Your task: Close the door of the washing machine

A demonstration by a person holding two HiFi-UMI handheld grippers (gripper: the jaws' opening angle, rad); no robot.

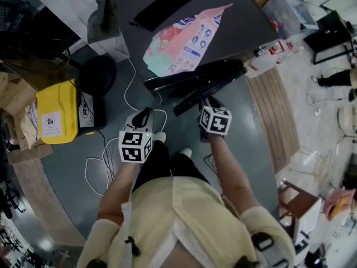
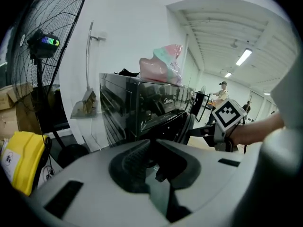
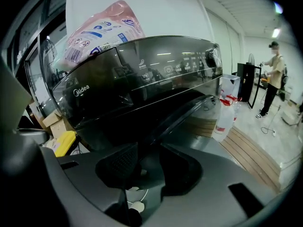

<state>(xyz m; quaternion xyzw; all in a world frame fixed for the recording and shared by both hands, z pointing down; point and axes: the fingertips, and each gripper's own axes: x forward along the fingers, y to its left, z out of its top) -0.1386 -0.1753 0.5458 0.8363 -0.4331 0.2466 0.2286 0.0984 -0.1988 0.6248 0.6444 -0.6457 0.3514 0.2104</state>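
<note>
The dark washing machine (image 1: 245, 21) stands ahead of me, and its front door (image 1: 195, 82) is swung open toward me. My right gripper (image 1: 209, 101) is at the door's outer edge, jaws shut with nothing between them. In the right gripper view the door's curved rim (image 3: 189, 112) runs down to just beyond the right gripper's tips (image 3: 144, 150); whether they touch cannot be told. My left gripper (image 1: 142, 116) hangs left of the door, clear of it, jaws shut and empty. The left gripper view looks past its tips (image 2: 150, 150) at the machine's front (image 2: 137, 103) and the open door (image 2: 187, 122).
A pink detergent bag (image 1: 187, 38) and a flat black item (image 1: 164, 4) lie on the machine's top. On the floor at the left are a yellow container (image 1: 56, 110), a fan base (image 1: 97, 74) and white cables (image 1: 111, 161). To the right are bottles (image 1: 268, 54) and a wooden platform (image 1: 279, 116).
</note>
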